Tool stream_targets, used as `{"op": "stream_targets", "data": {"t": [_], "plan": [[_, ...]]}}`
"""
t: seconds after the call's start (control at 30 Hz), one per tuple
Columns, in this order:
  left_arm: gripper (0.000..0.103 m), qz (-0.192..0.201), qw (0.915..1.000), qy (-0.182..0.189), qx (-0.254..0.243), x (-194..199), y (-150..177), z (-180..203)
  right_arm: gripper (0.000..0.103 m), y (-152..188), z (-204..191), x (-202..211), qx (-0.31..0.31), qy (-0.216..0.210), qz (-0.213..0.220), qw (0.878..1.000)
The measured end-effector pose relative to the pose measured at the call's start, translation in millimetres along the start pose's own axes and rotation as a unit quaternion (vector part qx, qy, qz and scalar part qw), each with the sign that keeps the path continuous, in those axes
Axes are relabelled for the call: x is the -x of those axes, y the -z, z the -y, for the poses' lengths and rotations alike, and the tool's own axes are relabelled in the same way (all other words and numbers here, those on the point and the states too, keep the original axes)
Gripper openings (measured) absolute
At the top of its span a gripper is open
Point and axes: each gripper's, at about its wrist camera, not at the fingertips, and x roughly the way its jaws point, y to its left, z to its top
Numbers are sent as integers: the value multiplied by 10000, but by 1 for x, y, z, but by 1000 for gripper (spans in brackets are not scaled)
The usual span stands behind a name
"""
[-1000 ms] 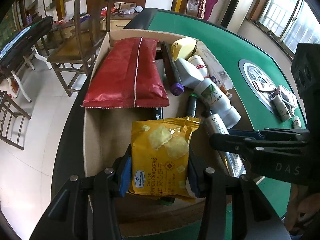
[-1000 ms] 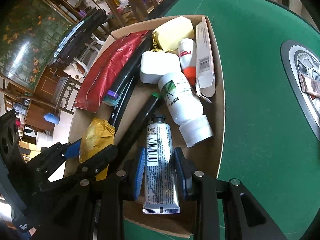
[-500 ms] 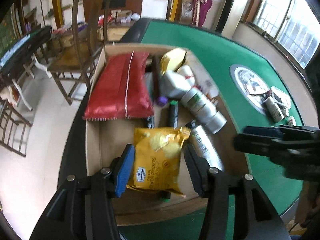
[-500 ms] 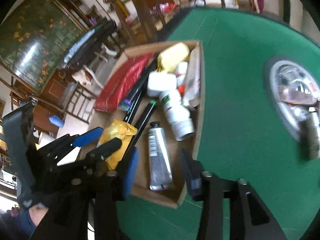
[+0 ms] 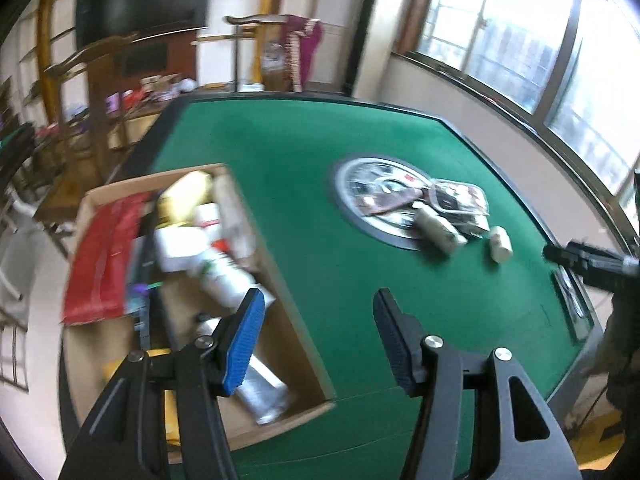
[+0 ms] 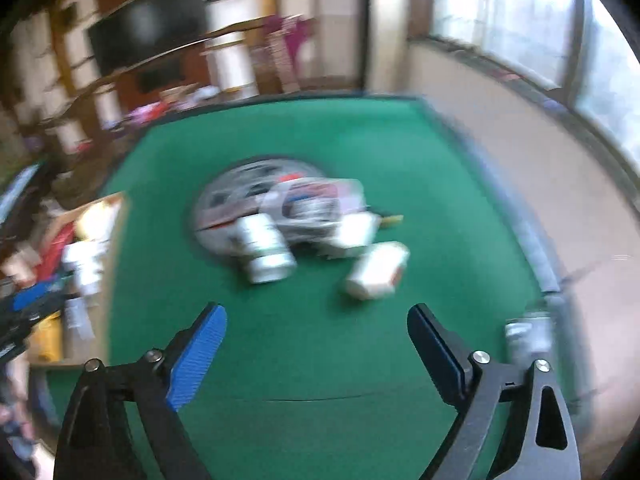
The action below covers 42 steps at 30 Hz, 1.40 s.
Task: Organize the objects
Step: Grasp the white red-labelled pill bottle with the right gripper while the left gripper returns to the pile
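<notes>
The right gripper [image 6: 316, 332] stands wide apart with nothing between its blue-padded fingers, its jaws having just been opening, above bare green felt table [image 6: 320, 360]. The left gripper [image 5: 318, 322] is parted about halfway and empty, its jaws also just opening, over the right wall of the open brown cardboard box [image 5: 280, 280].

Only the left wrist view looks into the box: a flat red foil pouch [image 5: 100, 260], white plastic bottles [image 5: 224, 276], a silver tube [image 5: 260, 388] and a yellow snack packet [image 5: 168, 400] lie inside. The right wrist view, heavily blurred, shows the loose items better: a white cylindrical bottle [image 6: 264, 252] on the round silver centre disc [image 6: 224, 204], a small white bottle [image 6: 376, 276] just beside it on the felt, and clear-wrapped packets [image 6: 320, 204] behind them.
</notes>
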Motion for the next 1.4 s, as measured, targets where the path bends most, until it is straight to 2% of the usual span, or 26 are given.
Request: {"op": "stream_targets", "data": {"t": [0.03,0.07,0.13,0.17,0.23,0.27,0.33,0.37,0.4,0.47,0.5,0.53,0.57,0.6,0.7,0.8,0.87,1.0,1.13,1.23,1.33,1.4], "plan": [[56,-8,10000,47,-70,-2,0,8,94,-1,4,9,206,334,191,9990],[56,-5,9999,92,-130,-4,-1,15,92,-3,7,30,572,629,559,9948],[56,31,9995,166,-265,-6,-5,30,94,-7,13,64,785,926,1310,9839],[56,56,9993,183,-330,-7,-7,38,103,-7,17,85,716,852,1784,9777],[56,88,9991,225,-362,-10,-11,48,103,-1,29,113,549,350,2510,9658],[56,96,9990,254,-369,-11,-13,51,103,1,34,114,436,211,2602,9643],[56,124,9987,295,-401,-13,-15,59,103,-1,44,98,301,76,2151,9761],[56,144,9985,310,-417,-13,-17,63,102,-4,50,78,264,-291,1568,9868],[56,135,9984,331,-439,-16,-18,67,99,-5,53,64,243,-410,1196,9917],[56,123,9983,329,-457,-18,-19,72,85,-5,60,45,93,-93,864,9962],[56,119,9984,329,-448,-20,-19,74,84,-9,64,36,-1,-163,658,9977],[56,102,9984,329,-439,-22,-20,76,78,-13,70,24,-152,-300,400,9986],[56,80,9985,329,-430,-24,-20,77,66,-17,77,12,-381,-421,153,9983],[56,49,9987,318,-404,-27,-20,79,64,-21,84,2,-590,-548,36,9968],[56,-16,9987,332,-381,-31,-19,81,66,-30,97,-31,-1132,-815,-486,9890],[57,-68,9989,294,-365,-34,-18,82,66,-28,111,-66,-1785,-1012,-1035,9732],[57,-91,9990,237,-361,-34,-16,82,66,-28,117,-85,-2117,-1059,-1273,9632],[57,-125,9993,125,-339,-33,-15,79,66,-35,113,-124,-2378,-1042,-1790,9490],[57,-178,9995,48,-244,-33,-11,72,64,-39,97,-145,-2165,-905,-2036,9505],[57,-246,9996,19,-146,-36,-9,67,38,-39,85,-159,-2047,-862,-2213,9496],[57,-382,9992,68,-35,-42,-10,66,37,-33,77,-170,-1915,-798,-2324,9502],[57,-570,9979,282,127,-51,-14,67,37,-30,77,-166,-1842,-814,-2217,9541]]}}
